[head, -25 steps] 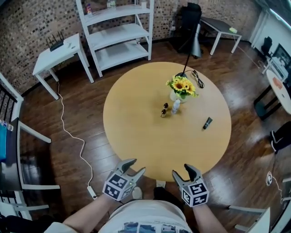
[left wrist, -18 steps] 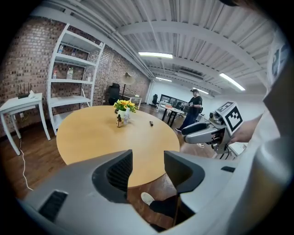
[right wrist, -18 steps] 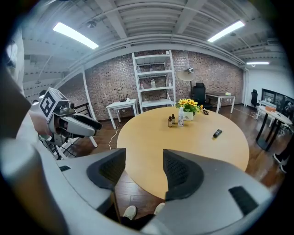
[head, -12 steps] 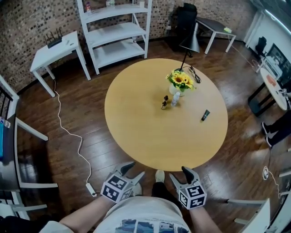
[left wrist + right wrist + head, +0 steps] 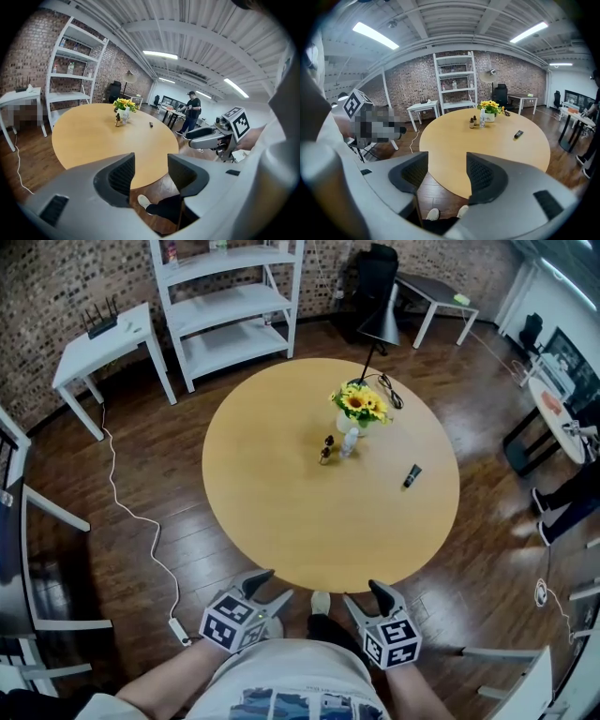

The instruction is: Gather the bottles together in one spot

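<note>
Bottles sit far up on the round table [image 5: 281, 521], a bit right of the middle of the head view. Two small brown bottles [image 5: 326, 449] stand close together. A clear bottle [image 5: 349, 442] stands just to their right, next to a white pot of yellow flowers [image 5: 357, 405]. One dark bottle [image 5: 411, 475] lies on its side, well apart from the others. It is lower and more to the right, near the table's right edge.

Both claws are at the bottom of the head view, off the table and over the wood floor. The left claw [image 5: 275, 584] is just left of the middle, and the right claw [image 5: 361, 593] is beside it on the right. Each one points up the picture at the table.

In the left gripper view the two jaws stand apart, with only floor, table edge and a shoe seen between them. In the right gripper view the jaws also stand apart and hold nothing.

A white shelf [image 5: 230, 306] stands at the top of the head view. A small white table [image 5: 98, 343] is at the upper left. A white cord [image 5: 127, 512] runs down the floor on the left.
</note>
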Motion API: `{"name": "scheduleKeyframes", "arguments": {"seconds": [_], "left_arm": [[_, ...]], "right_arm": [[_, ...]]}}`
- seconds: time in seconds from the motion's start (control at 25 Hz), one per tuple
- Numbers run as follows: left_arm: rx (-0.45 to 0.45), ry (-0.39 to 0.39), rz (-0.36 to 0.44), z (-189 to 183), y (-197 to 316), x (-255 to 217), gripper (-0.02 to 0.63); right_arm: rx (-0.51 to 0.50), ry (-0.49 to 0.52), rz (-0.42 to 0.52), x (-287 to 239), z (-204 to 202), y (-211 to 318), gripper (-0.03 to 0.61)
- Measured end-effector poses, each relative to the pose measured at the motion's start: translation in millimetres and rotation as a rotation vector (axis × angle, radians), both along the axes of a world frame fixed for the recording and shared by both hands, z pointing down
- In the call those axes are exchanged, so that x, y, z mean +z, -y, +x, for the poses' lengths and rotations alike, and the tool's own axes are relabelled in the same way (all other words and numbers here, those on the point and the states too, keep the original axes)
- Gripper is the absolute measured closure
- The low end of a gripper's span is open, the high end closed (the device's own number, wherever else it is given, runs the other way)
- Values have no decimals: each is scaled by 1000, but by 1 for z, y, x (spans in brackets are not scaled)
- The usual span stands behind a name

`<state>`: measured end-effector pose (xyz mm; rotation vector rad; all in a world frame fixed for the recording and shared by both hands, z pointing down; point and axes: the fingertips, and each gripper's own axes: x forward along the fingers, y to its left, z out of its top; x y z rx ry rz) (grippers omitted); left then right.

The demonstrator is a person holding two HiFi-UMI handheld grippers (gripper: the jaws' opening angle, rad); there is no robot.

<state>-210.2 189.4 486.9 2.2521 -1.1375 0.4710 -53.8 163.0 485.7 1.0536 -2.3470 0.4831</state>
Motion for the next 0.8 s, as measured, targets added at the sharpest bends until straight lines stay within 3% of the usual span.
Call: {"name": "scheduleKeyframes", "arguments": {"seconds": [0.28,0.56,0.8], "left_arm": [[-22,-11,33,20,48,-7,413],[-106,35,24,35,131,-8,413],[-166,63,-35,53,182,0,413]], "right_arm": [[100,7,6,13,64,76,301],[216,-15,3,37,139,222,301],[300,-18,-69,84,172,339,301]]}}
